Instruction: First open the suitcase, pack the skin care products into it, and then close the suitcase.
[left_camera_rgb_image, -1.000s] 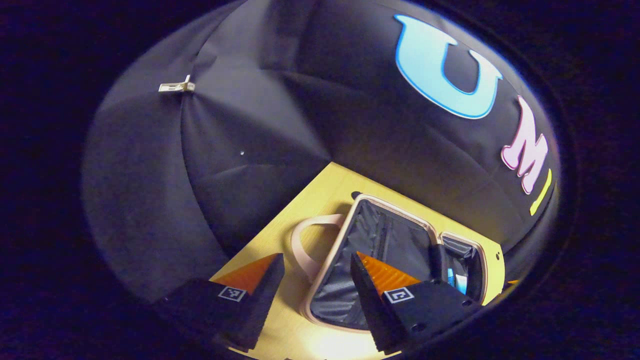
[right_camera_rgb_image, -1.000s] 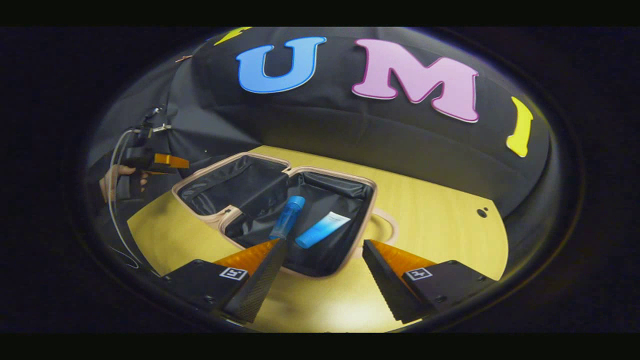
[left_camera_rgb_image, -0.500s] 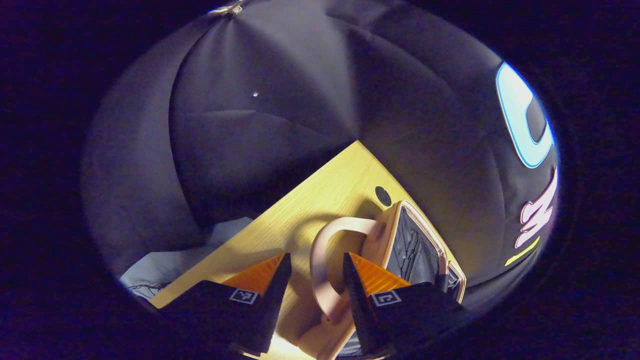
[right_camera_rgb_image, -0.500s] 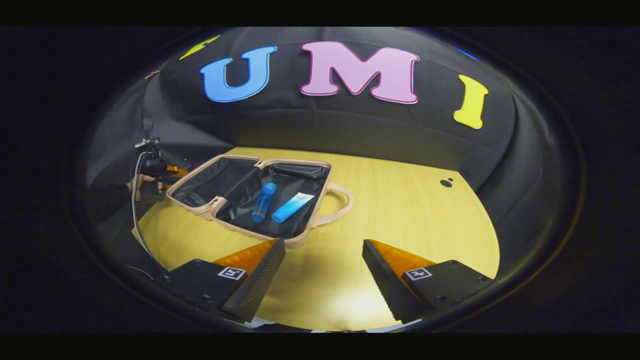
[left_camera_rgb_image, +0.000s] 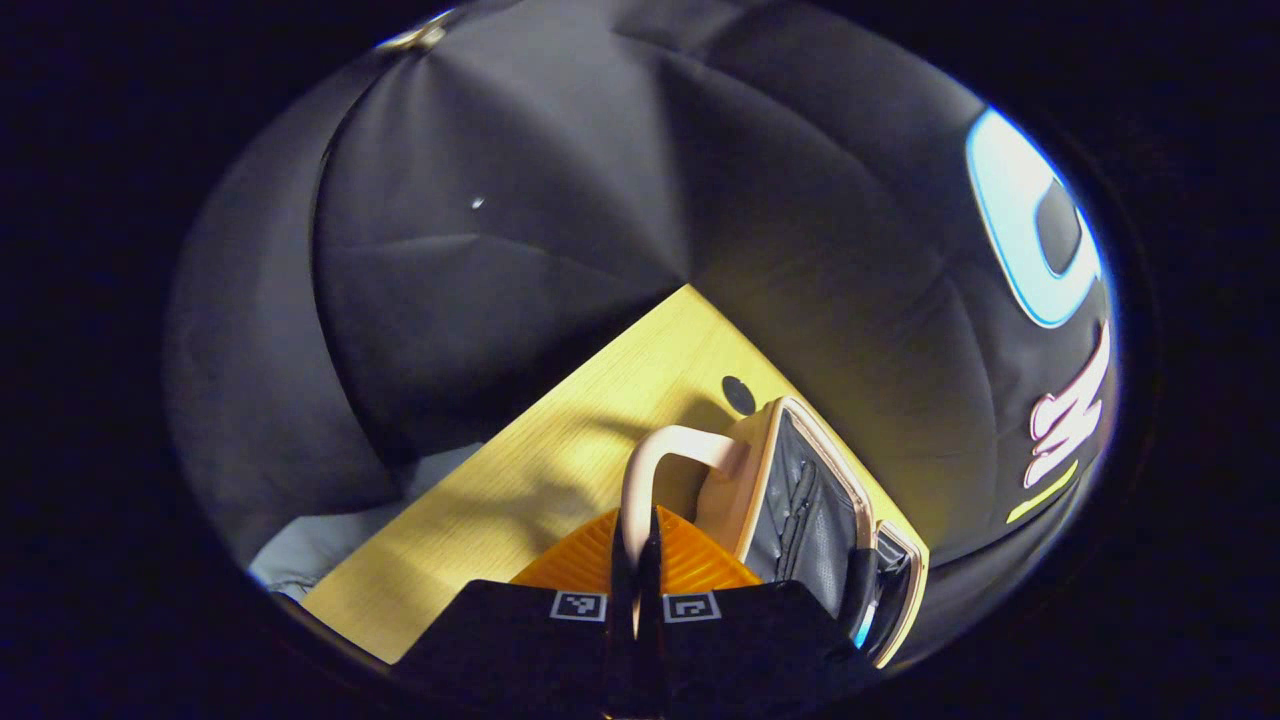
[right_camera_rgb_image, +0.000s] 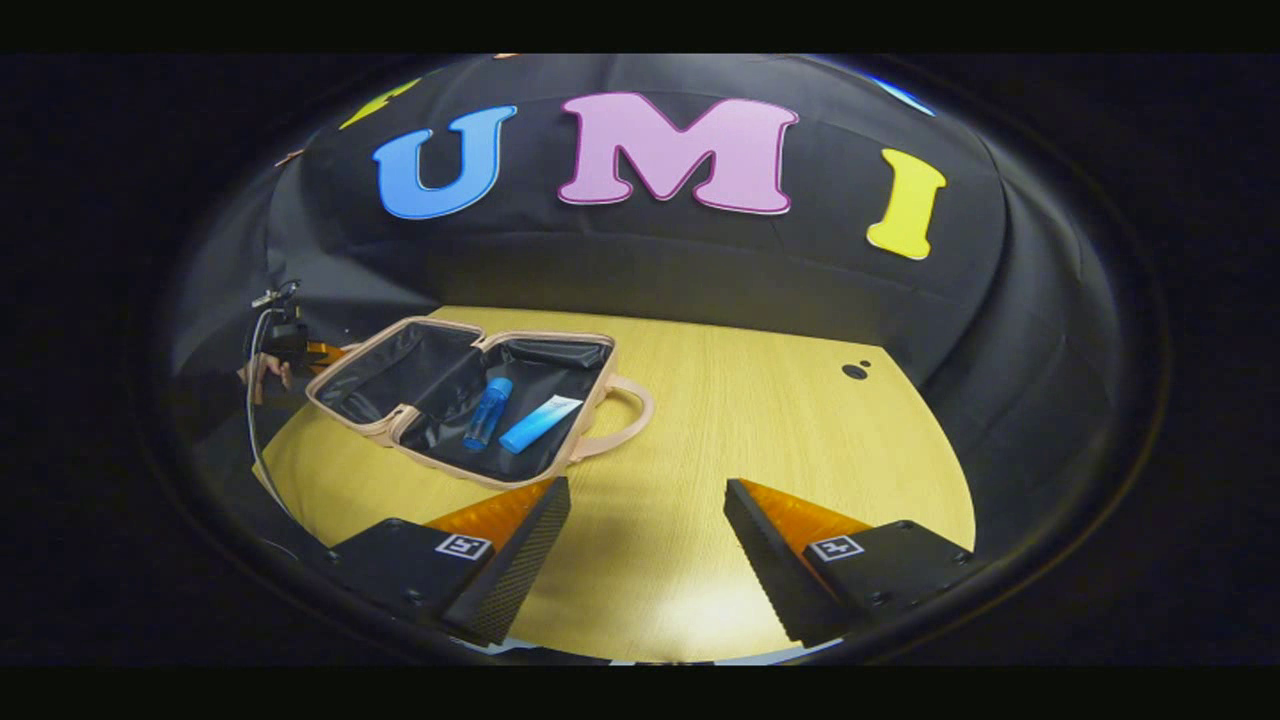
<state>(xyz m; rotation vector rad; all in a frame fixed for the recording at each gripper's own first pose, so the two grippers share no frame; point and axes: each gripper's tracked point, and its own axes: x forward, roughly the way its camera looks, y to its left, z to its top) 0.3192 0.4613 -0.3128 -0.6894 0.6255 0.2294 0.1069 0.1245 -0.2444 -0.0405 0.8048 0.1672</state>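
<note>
The pale pink suitcase (right_camera_rgb_image: 395, 432) lies open on the wooden table (right_camera_rgb_image: 760, 460), showing its black lining. A blue bottle (right_camera_rgb_image: 487, 412) and a light blue tube (right_camera_rgb_image: 540, 424) lie side by side in its right half. My right gripper (right_camera_rgb_image: 645, 510) is open over bare table, well short of the case. In the left gripper view, my left gripper (left_camera_rgb_image: 637, 545) is shut on the lid's pink handle (left_camera_rgb_image: 650, 465), with the lid (left_camera_rgb_image: 805, 500) just right of it. The right gripper view shows that gripper (right_camera_rgb_image: 300, 352) and the hand (right_camera_rgb_image: 262, 370) holding it at the case's far left side.
The table has small dark holes, one near its far right edge (right_camera_rgb_image: 855, 371) and one by the lid's corner (left_camera_rgb_image: 738, 395). A second pink handle (right_camera_rgb_image: 628, 418) sticks out from the case's right half. Open tabletop stretches right of the case. Pale floor (left_camera_rgb_image: 330, 540) shows past the table's left edge.
My left gripper has come down onto the lid's handle and closed on it. My right gripper has drawn back from the suitcase, staying open; the bottle and tube stay in the case.
</note>
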